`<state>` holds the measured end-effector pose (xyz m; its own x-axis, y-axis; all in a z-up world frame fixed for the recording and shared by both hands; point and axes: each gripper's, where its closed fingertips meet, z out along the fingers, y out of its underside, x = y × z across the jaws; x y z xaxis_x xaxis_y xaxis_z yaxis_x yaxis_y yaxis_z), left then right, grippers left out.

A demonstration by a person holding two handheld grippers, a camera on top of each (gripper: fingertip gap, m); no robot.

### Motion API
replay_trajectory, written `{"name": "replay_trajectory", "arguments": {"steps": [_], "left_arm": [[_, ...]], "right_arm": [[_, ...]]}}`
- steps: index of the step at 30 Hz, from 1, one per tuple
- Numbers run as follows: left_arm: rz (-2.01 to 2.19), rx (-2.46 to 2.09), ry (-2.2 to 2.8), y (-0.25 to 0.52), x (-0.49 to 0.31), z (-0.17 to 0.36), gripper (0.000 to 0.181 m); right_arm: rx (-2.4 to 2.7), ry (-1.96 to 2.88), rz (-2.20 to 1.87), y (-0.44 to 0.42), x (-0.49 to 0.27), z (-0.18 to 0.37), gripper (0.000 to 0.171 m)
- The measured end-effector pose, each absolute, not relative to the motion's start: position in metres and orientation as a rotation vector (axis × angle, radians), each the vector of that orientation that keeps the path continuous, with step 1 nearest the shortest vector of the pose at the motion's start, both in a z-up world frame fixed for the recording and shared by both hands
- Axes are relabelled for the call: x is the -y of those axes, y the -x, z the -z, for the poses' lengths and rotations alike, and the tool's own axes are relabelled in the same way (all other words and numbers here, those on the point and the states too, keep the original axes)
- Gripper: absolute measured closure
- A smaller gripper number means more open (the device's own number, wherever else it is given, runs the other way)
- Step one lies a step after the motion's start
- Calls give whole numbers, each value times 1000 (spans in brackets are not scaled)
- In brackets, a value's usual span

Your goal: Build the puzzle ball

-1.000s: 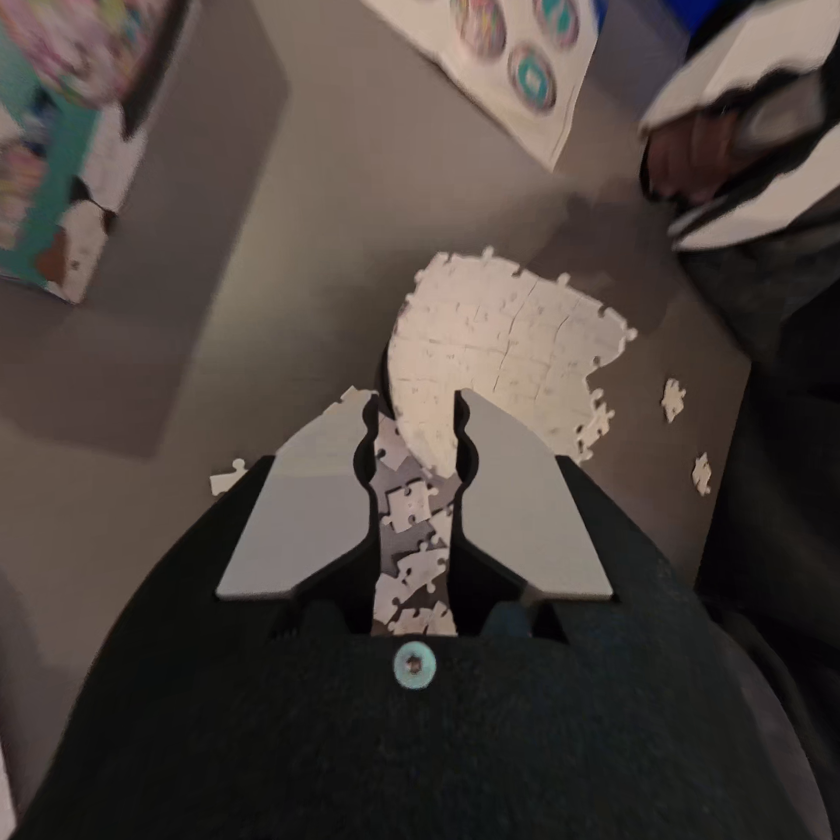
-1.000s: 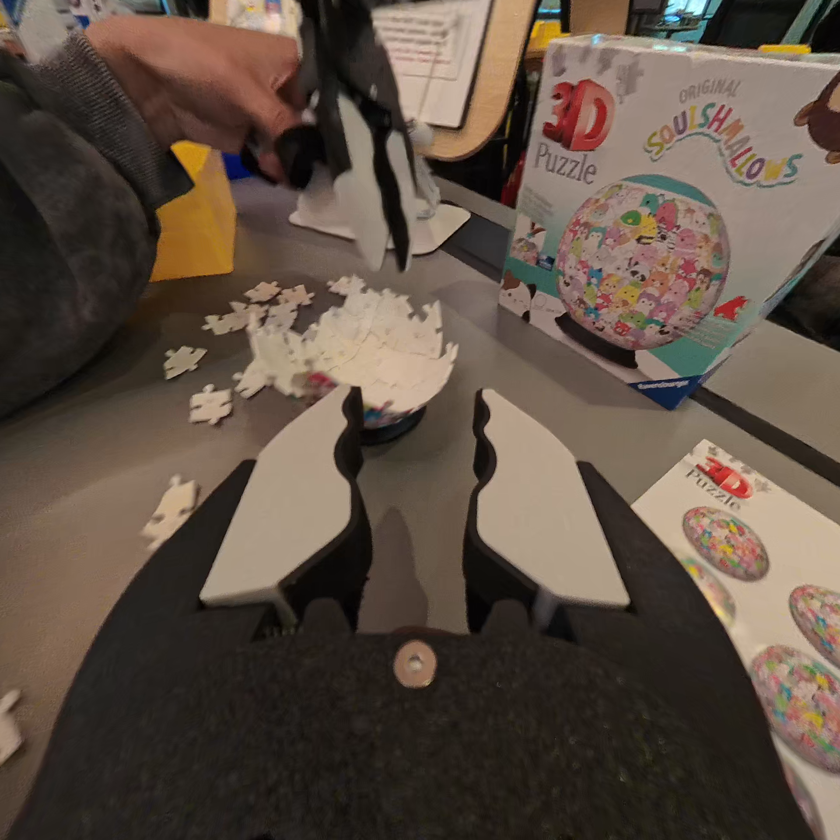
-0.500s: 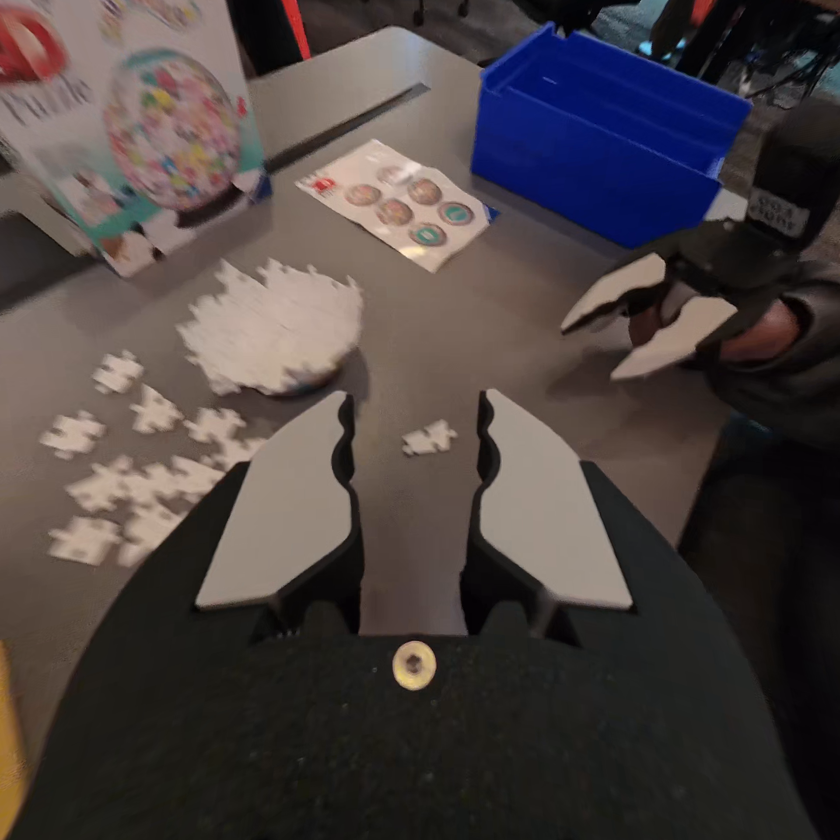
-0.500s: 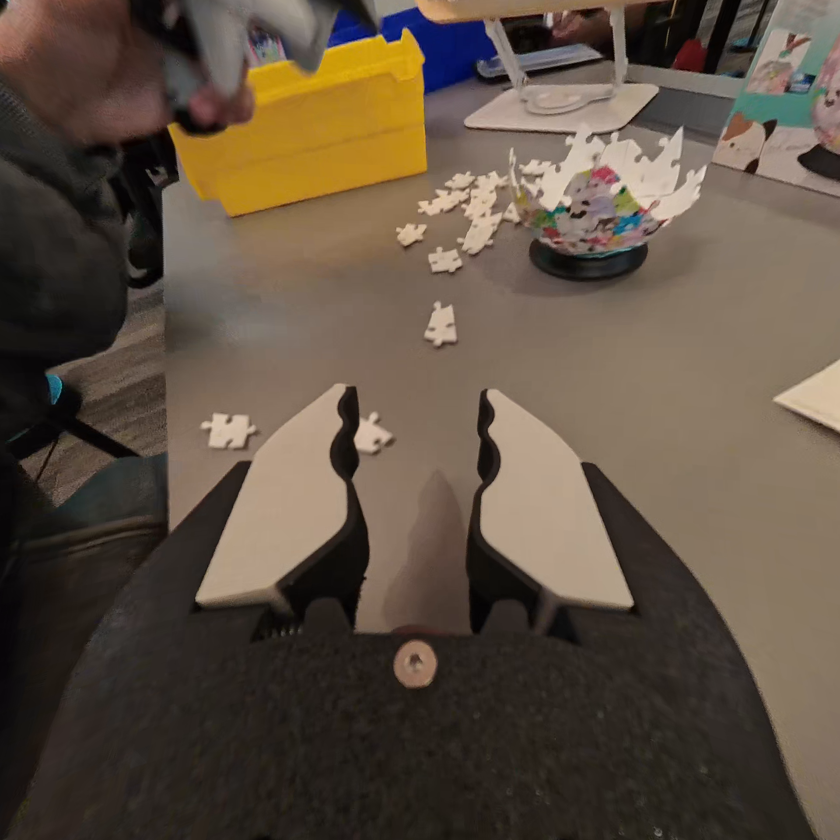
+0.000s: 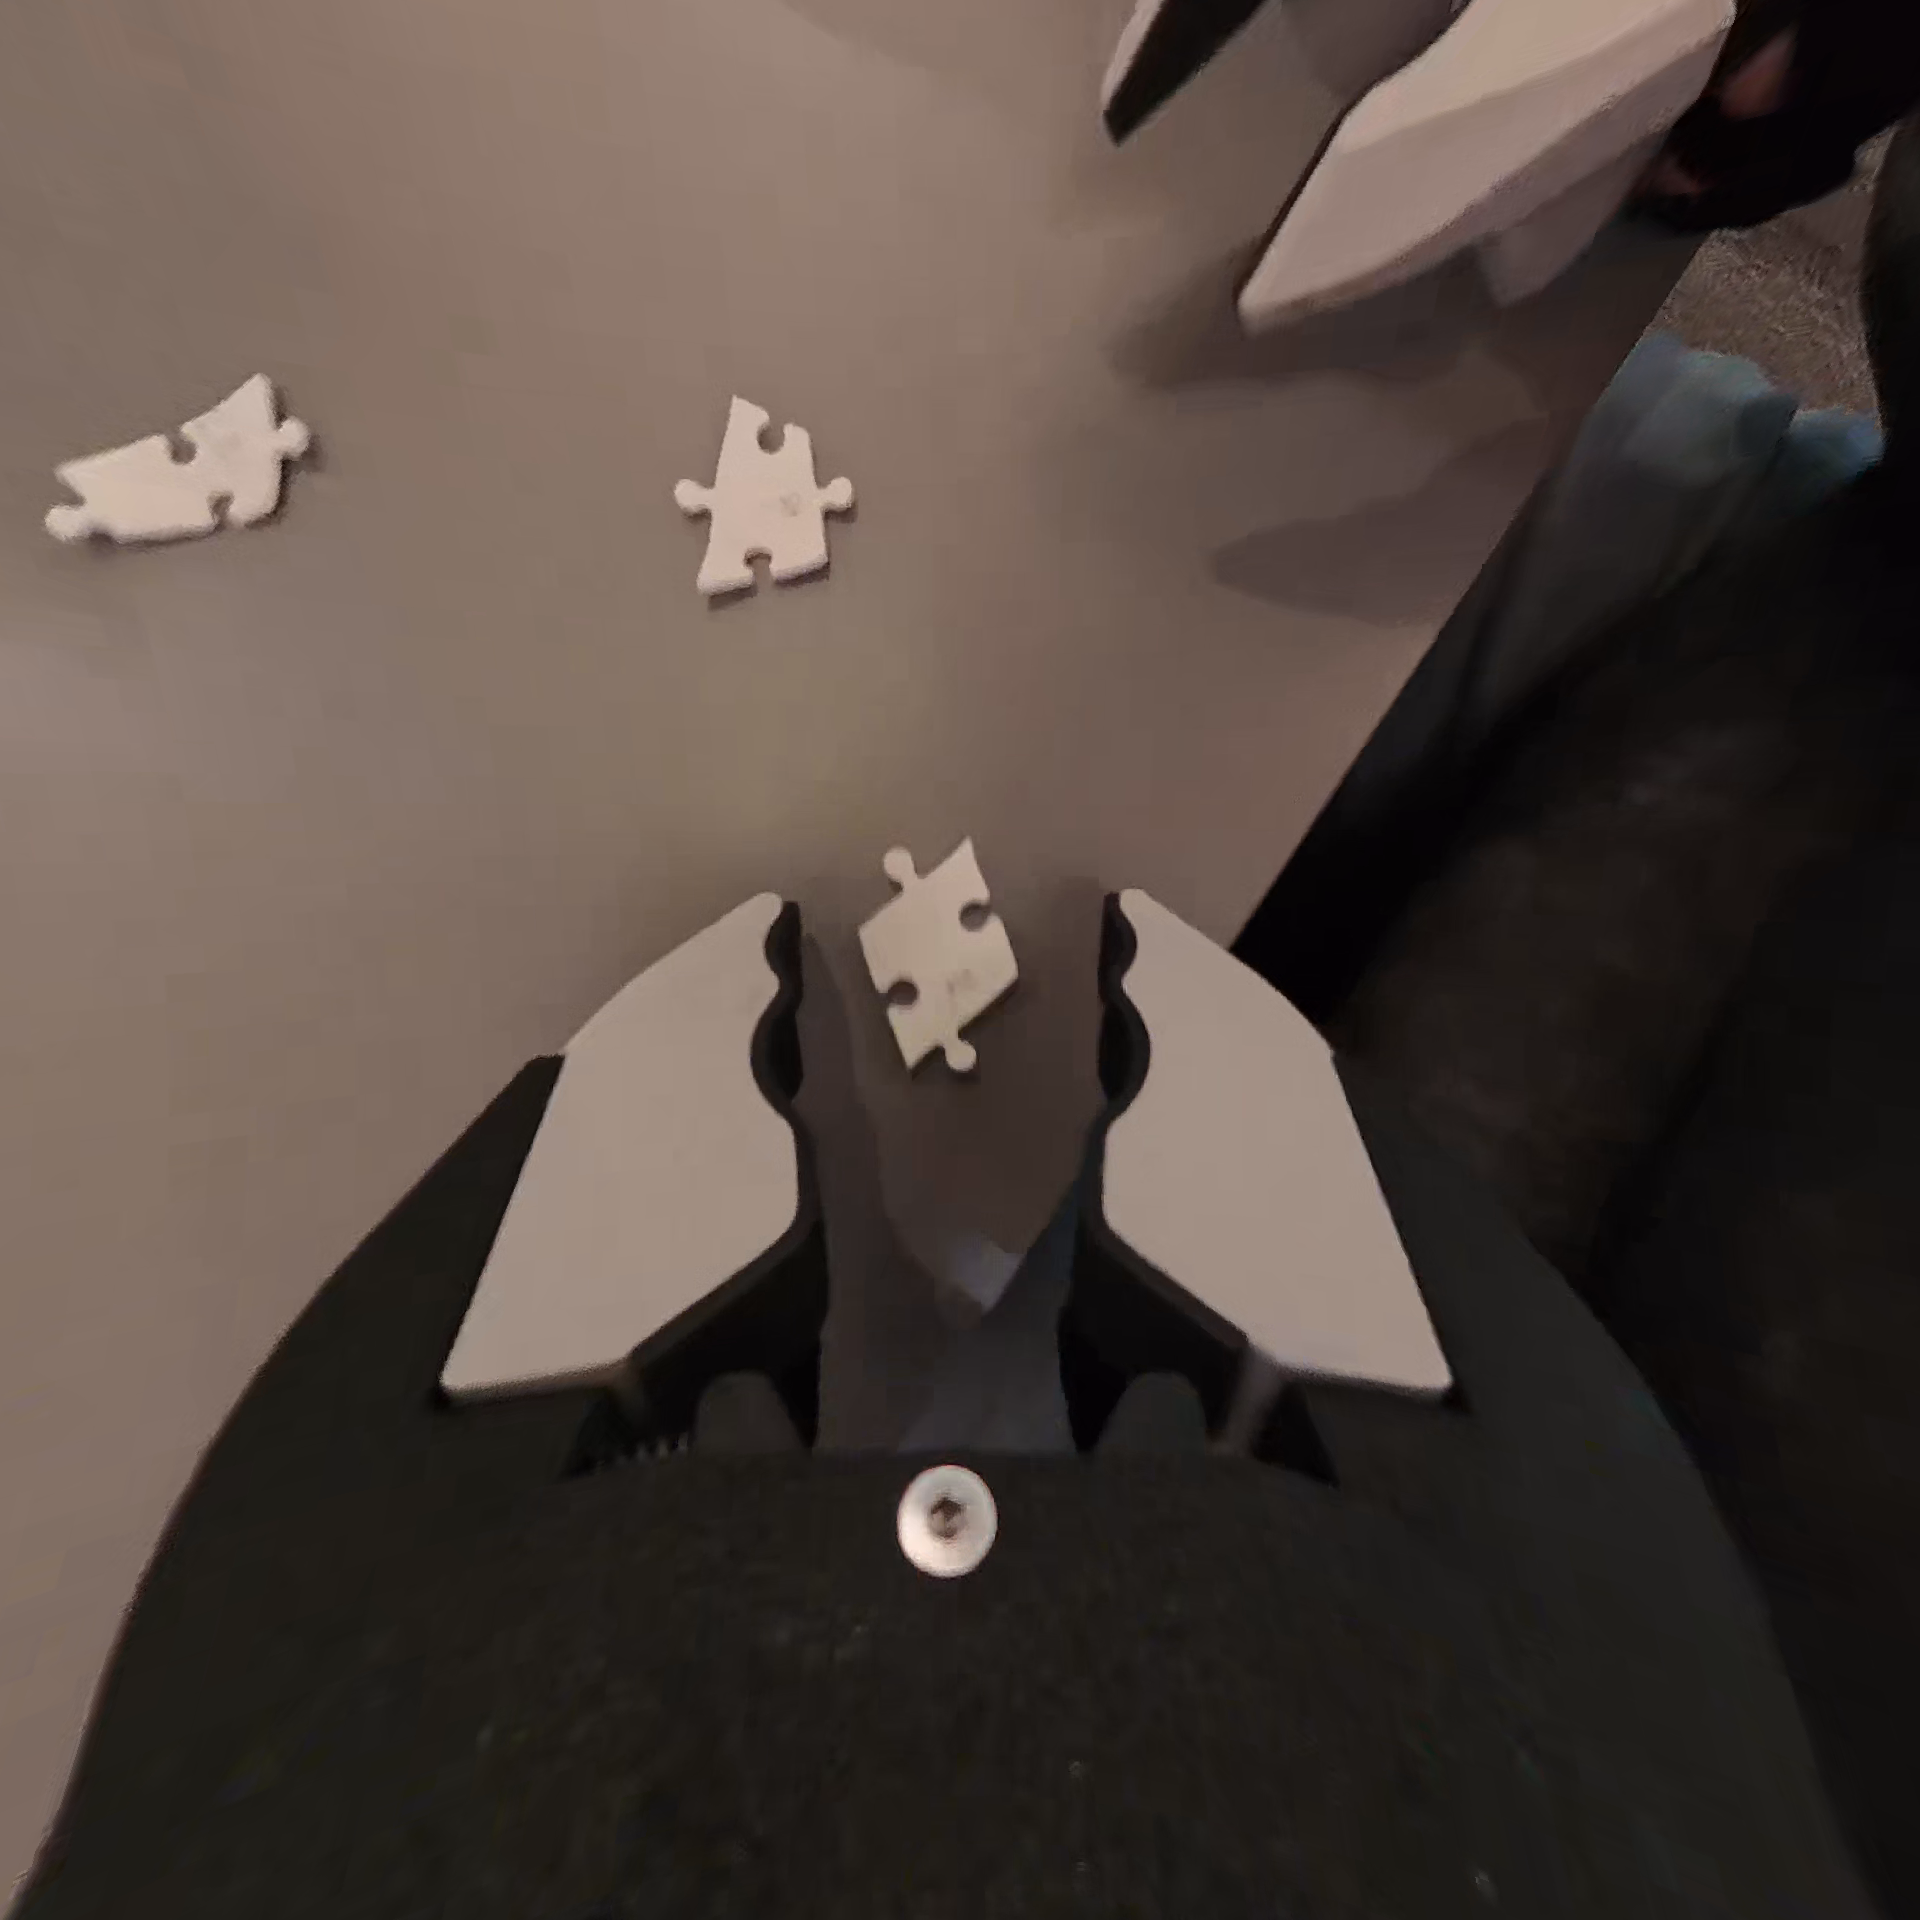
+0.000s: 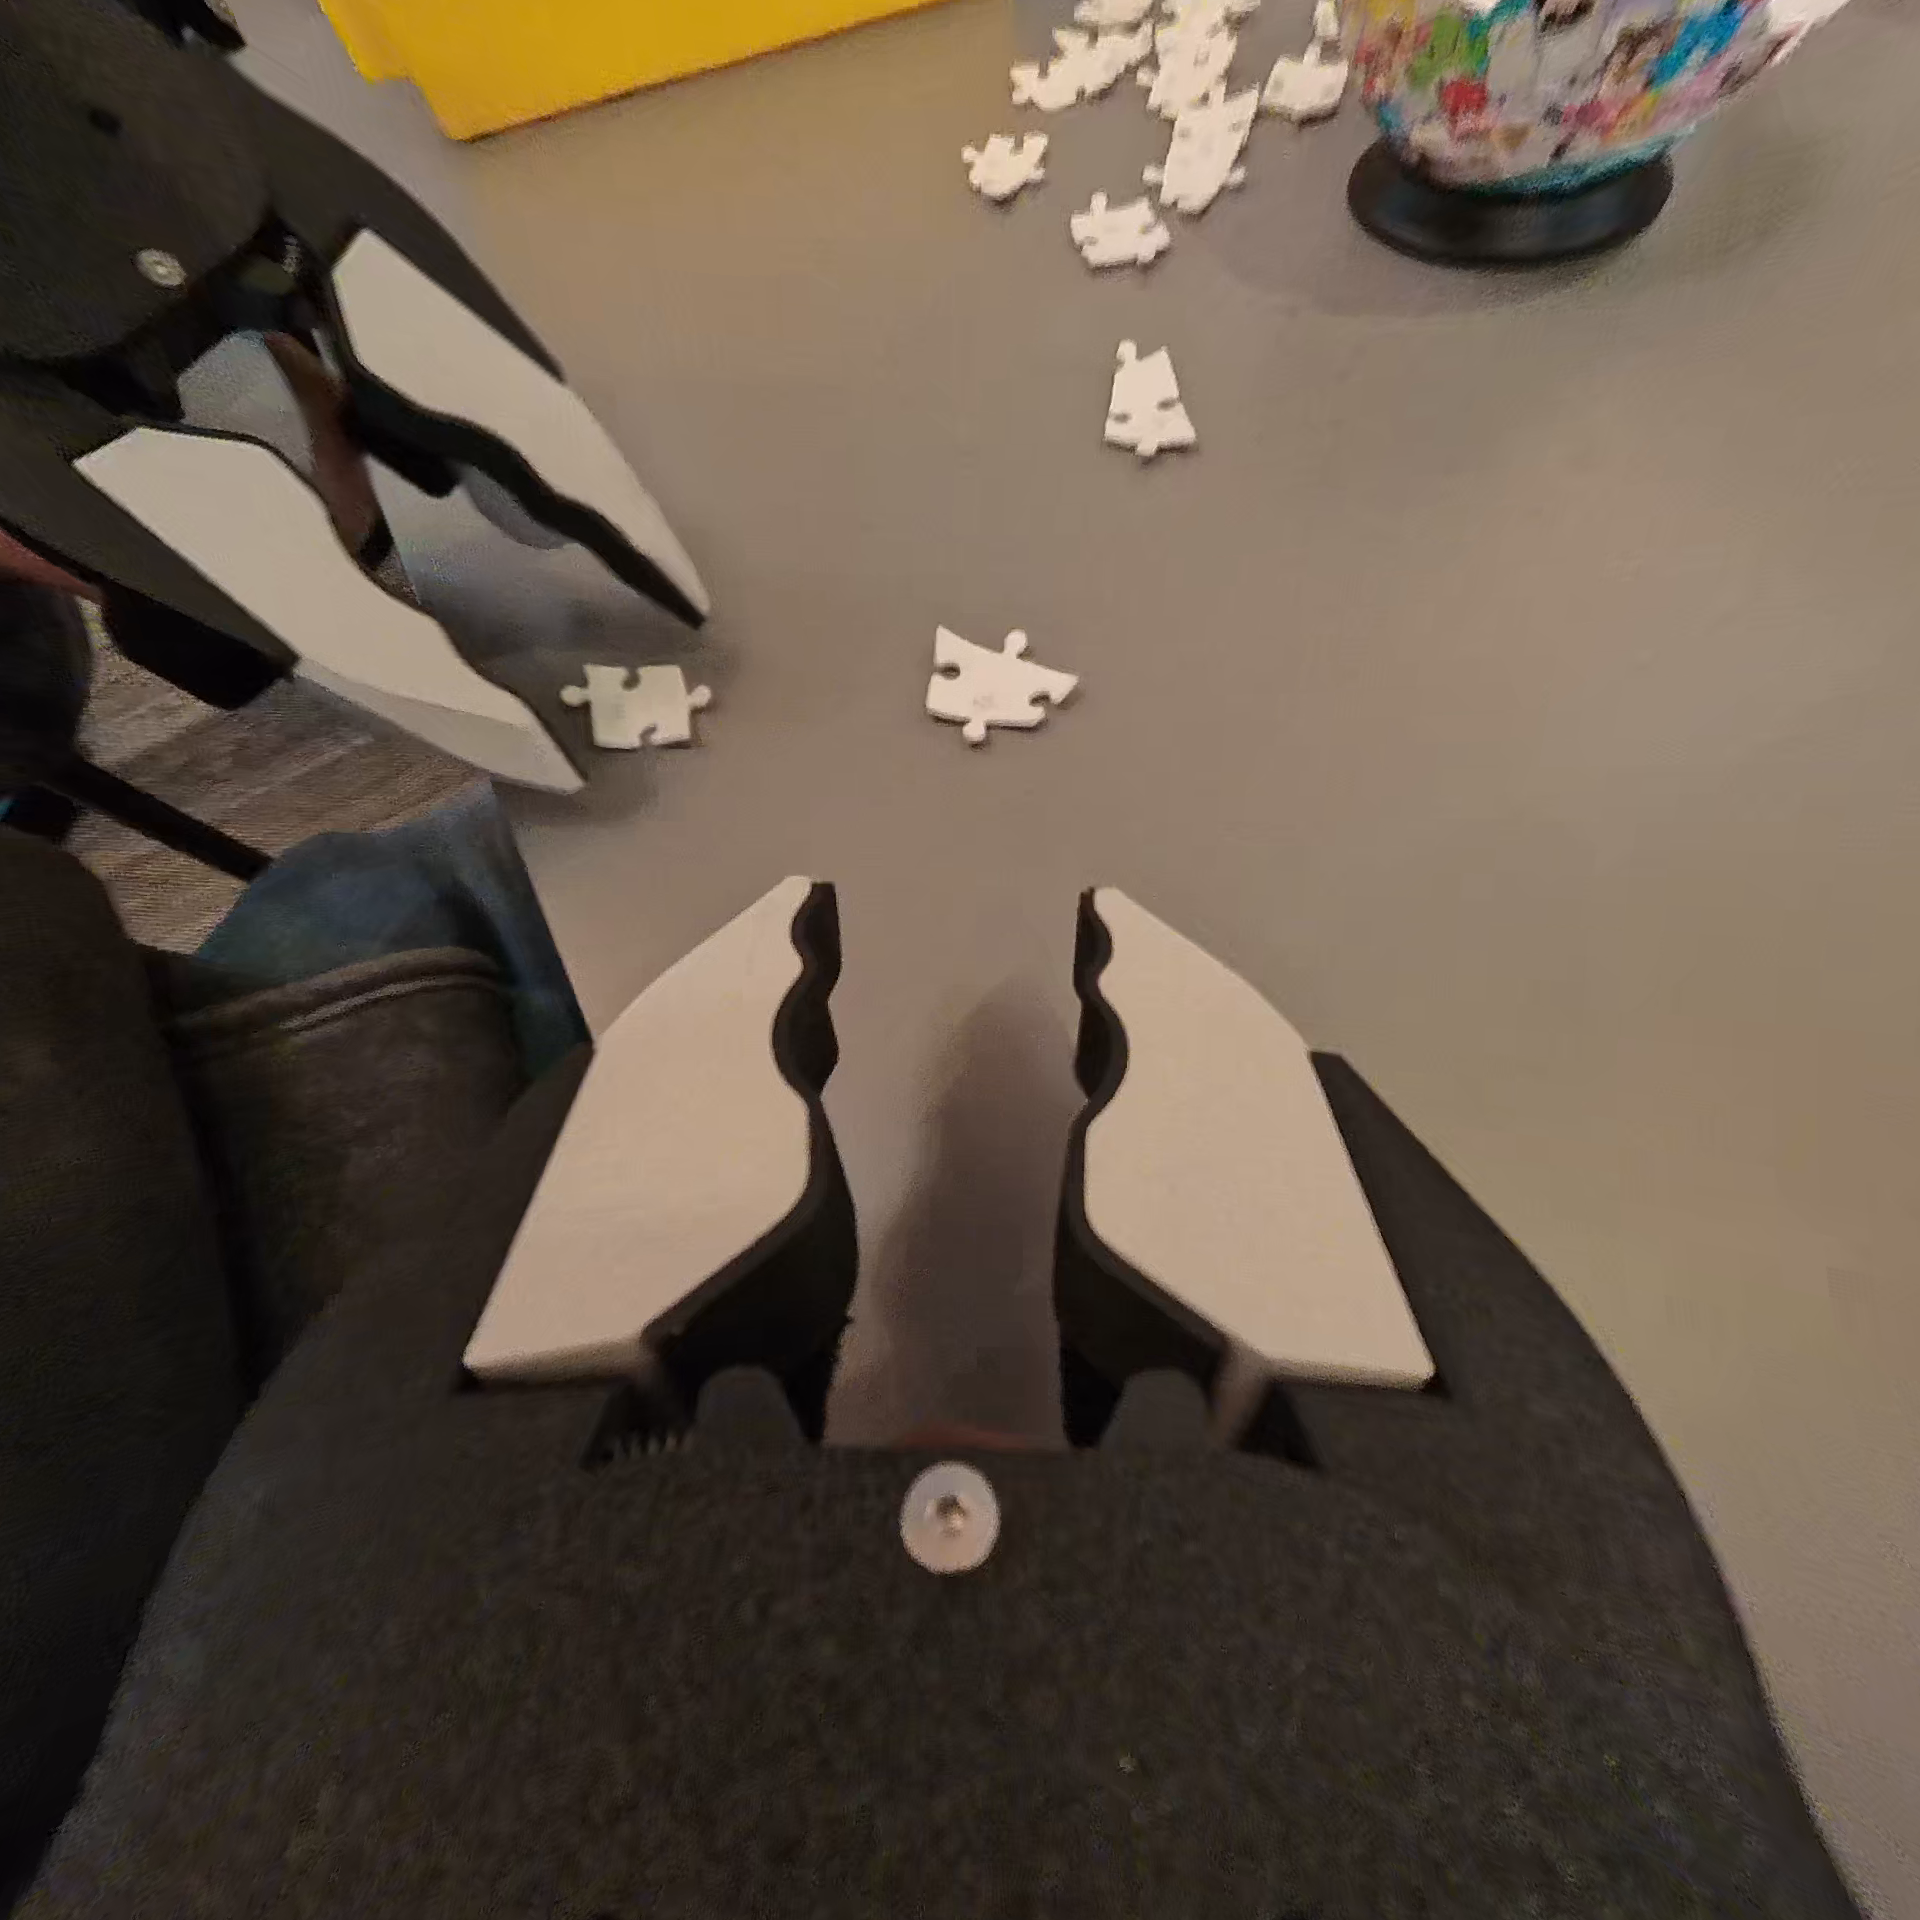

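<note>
My left gripper [image 5: 951, 904] is open and low over the grey table [image 5: 416, 779]. A single white puzzle piece [image 5: 940, 961] lies flat between its fingertips, untouched. The right wrist view shows the same gripper [image 6: 629, 691] and piece [image 6: 639, 707] at the left. Two more pieces [image 5: 767, 499] [image 5: 177, 473] lie farther out. My right gripper [image 6: 954, 904] is open and empty above bare table; it also shows in the left wrist view [image 5: 1179, 208]. The half-built colourful puzzle ball [image 6: 1558, 94] sits on a black stand [image 6: 1507, 213] at the far right.
A heap of loose white pieces [image 6: 1164, 114] lies left of the ball, with single pieces [image 6: 992, 686] [image 6: 1148, 400] nearer. A yellow bin [image 6: 623, 52] stands at the back. The table edge [image 5: 1382, 790] runs close to the right of my left gripper. Left tips and right tips are each some 25 centimeters from the half-built colourful puzzle ball [image 6: 1558, 94].
My left gripper has swung away from the ball and dropped low over one piece near the table edge. My right gripper has tilted down and stays open.
</note>
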<state>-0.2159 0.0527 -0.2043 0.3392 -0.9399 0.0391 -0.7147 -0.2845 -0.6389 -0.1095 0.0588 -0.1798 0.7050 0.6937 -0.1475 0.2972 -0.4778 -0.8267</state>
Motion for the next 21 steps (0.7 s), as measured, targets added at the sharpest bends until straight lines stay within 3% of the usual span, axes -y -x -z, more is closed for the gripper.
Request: {"name": "replay_trajectory", "arguments": {"steps": [10,15,16,21], "left_arm": [[744,-1585,2061,159,-101,199,137],[498,-1603,2036,156,-109,213,146],[491,-1608,2031,154,-106,213,158],[474,-1560,2008,148,-105,213,159]], "right_arm": [[710,2098,-599,100,-62,181,133],[683,2089,-631,97,-62,178,134],[688,2092,-622,96,-62,179,134],[702,2091,-626,99,-62,179,135]]}}
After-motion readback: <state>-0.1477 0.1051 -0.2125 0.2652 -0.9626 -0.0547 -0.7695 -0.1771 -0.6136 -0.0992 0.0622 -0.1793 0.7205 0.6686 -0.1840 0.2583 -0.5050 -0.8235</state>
